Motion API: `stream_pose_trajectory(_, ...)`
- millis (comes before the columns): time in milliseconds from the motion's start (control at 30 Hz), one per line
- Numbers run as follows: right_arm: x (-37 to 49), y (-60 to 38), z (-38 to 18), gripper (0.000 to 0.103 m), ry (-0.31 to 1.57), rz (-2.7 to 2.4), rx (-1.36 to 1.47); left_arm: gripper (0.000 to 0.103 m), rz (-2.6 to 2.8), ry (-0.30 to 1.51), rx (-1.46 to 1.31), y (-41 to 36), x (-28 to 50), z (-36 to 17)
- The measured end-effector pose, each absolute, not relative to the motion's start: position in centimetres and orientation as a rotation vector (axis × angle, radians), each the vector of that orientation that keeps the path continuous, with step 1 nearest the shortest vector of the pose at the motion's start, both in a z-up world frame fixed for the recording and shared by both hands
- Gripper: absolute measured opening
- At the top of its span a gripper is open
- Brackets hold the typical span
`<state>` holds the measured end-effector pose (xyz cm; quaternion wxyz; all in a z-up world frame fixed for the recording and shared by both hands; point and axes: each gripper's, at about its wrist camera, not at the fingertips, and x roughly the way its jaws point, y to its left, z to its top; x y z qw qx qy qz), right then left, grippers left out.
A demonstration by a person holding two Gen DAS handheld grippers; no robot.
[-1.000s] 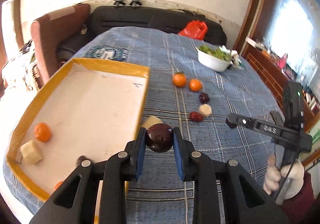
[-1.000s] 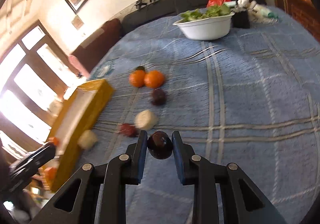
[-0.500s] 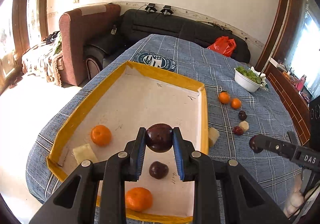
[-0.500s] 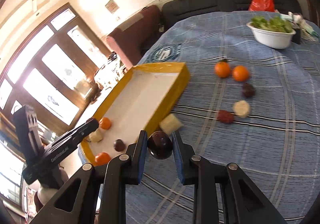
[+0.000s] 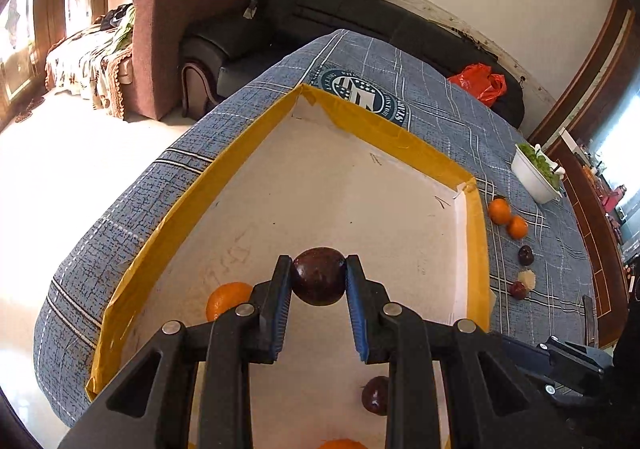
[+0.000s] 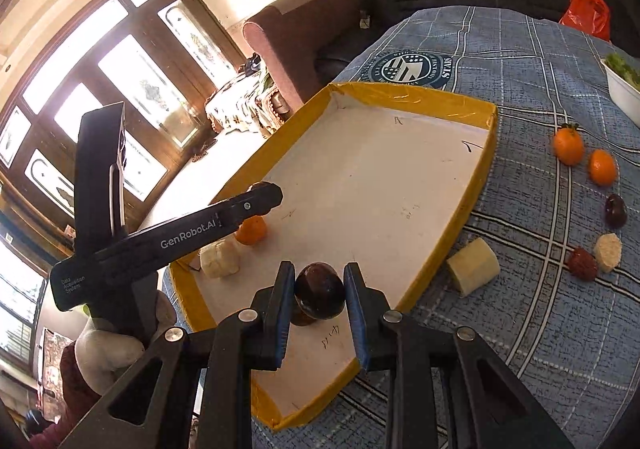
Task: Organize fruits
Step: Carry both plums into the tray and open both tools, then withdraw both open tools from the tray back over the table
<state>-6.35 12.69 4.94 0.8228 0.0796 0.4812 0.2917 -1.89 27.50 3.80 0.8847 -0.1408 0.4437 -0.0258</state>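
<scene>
Both dark plums are small, round and smooth-skinned, so probably light but slippery and easy to bruise; pinching across the widest part looks right. The left hand-held gripper (image 5: 319, 281) is clamped on one plum (image 5: 319, 276) over the yellow-rimmed tray (image 5: 476, 249). The right hand-held gripper (image 6: 319, 291) holds the other plum (image 6: 320, 291) narrowly above the tray's near end on the tabletop (image 6: 540, 329).

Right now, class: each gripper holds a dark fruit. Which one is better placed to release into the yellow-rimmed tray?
Probably either: the left gripper and right gripper both hold their dark fruit over the tray.
</scene>
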Motion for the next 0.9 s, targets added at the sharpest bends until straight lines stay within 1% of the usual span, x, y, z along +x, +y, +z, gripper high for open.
stream_pose_trajectory(300, -5.2, 15.6, 2.2, 0.029, 1.039, 0.600, 0.068, 0.025, -0.008, 0.947, -0.295, 28.5, -0.7, 2.9)
stream_pose_trajectory(367, -4.8, 15.9, 1.8, 0.029, 1.037, 0.597, 0.055, 0.027, -0.006, 0.964, -0.295, 28.5, -0.3, 2.6)
stream_pose_trajectory(433, -4.9, 16.2, 1.7, 0.030, 1.031, 0.590, 0.036, 0.034, -0.010, 0.974, -0.303, 28.4, -0.1, 2.4)
stream_pose_trajectory(467, -5.0, 16.4, 1.7, 0.030, 1.026, 0.587, 0.029, 0.039, -0.010, 0.970, -0.306, 28.4, -0.2, 2.5)
stream_pose_trajectory(500, -5.1, 16.4, 1.8, 0.030, 1.020, 0.583, 0.025, 0.047, -0.008, 0.968, -0.308, 28.4, -0.2, 2.6)
stream_pose_trajectory(567, -5.1, 16.3, 2.1, 0.033, 1.013, 0.586, 0.028, 0.051, -0.007, 0.960, -0.317, 28.5, -0.4, 3.0)
stream_pose_trajectory(600, -5.0, 16.2, 2.4, 0.036, 1.008, 0.588, 0.031, 0.051, -0.005, 0.957, -0.322, 28.5, -0.6, 3.3)
stream_pose_trajectory(733, -5.7, 15.0, 4.1, 0.039, 0.970, 0.585, 0.048, 0.053, -0.006, 0.923, -0.355, 28.6, -2.4, 4.9)
stream_pose_trajectory(800, -6.1, 13.8, 5.1, 0.044, 0.947, 0.574, 0.069, 0.062, -0.018, 0.905, -0.384, 28.3, -3.7, 5.9)
stream_pose_trajectory(900, -6.8, 10.7, 6.7, 0.048, 0.908, 0.539, 0.106, 0.070, -0.035, 0.880, -0.431, 27.9, -5.7, 7.1)
